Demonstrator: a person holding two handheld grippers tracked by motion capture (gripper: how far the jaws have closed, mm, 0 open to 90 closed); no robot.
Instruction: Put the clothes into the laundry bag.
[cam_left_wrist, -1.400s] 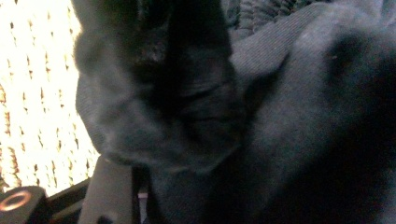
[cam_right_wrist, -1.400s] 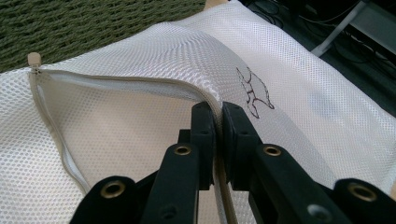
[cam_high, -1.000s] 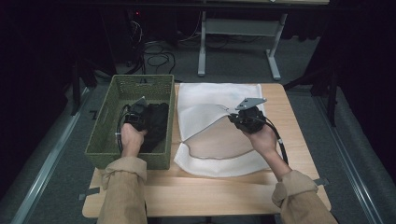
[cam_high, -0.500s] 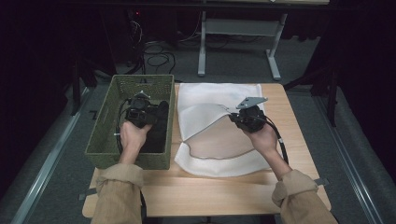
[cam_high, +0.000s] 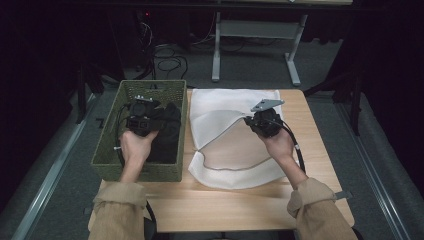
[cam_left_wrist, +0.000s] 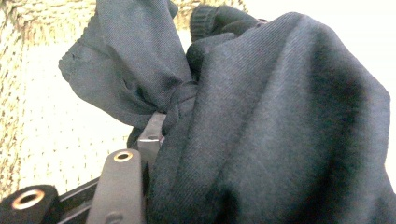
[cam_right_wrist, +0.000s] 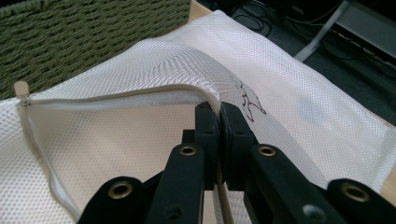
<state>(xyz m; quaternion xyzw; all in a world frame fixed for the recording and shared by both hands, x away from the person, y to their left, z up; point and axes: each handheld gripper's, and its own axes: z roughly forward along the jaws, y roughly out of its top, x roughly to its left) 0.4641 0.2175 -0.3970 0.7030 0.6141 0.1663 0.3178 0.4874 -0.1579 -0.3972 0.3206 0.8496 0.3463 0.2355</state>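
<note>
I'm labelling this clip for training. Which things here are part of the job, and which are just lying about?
In the job:
- dark garment, clamped in the left gripper
- white mesh laundry bag, its zipped edge pinched by the right gripper
- green basket holding the garment

Lying about:
- cables on the floor
- grey table frame behind

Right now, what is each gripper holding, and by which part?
The left gripper is shut on the dark garment, pinching a bunched fold over the green basket. The right gripper is shut on the white mesh bag, at the zipper edge of its opening.
</note>
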